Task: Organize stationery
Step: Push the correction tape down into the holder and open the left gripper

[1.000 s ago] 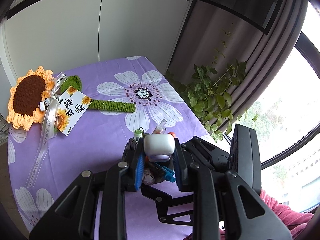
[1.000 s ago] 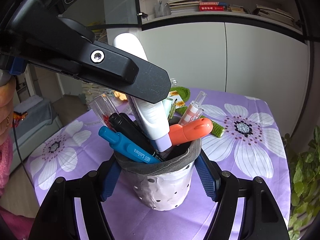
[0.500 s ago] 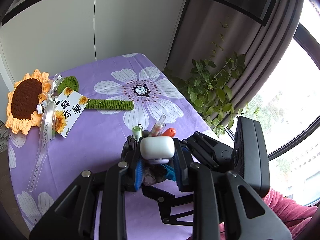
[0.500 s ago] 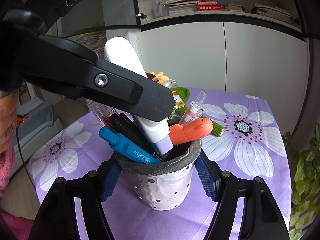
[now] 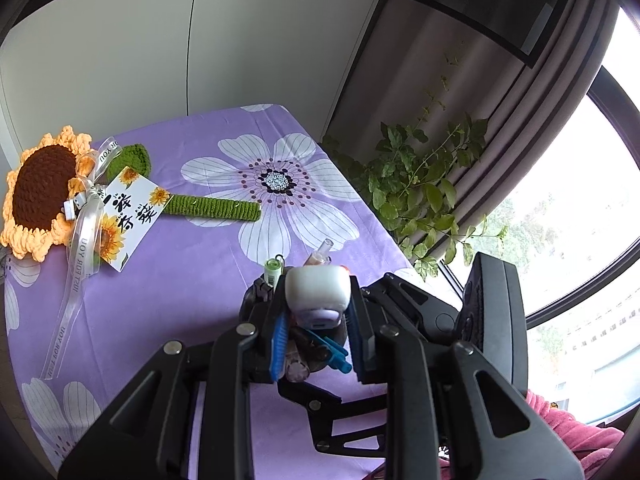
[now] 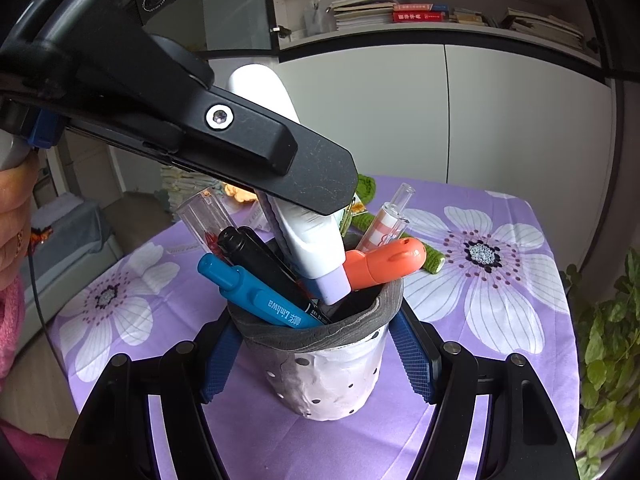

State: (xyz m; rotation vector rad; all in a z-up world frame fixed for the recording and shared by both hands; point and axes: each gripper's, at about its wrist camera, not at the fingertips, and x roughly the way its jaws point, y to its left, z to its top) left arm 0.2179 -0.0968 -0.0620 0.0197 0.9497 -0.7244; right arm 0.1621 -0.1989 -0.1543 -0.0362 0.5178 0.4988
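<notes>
A white pen cup (image 6: 332, 376) with a grey rim stands on the purple flowered cloth. My right gripper (image 6: 320, 356) is shut on the pen cup, blue pads on both sides. The cup holds a blue pen (image 6: 256, 296), a black marker (image 6: 260, 260), an orange tool (image 6: 384, 264) and a clear tube (image 6: 384, 224). My left gripper (image 5: 316, 320) is shut on a white correction-tape case (image 5: 316, 288) with a lilac tip (image 6: 332, 284), held tilted, the tip at the cup's mouth. In the left wrist view the cup is mostly hidden behind my fingers.
A crocheted sunflower (image 5: 40, 192) with a green stem (image 5: 212, 206), ribbon and card (image 5: 128, 216) lies at the back left of the table. A leafy plant (image 5: 420, 184) and a window stand off the table's right edge. White cabinets stand behind.
My left gripper has lifted the white case a little, so its lilac tip sits higher in the cup. The right gripper and the cup have not moved.
</notes>
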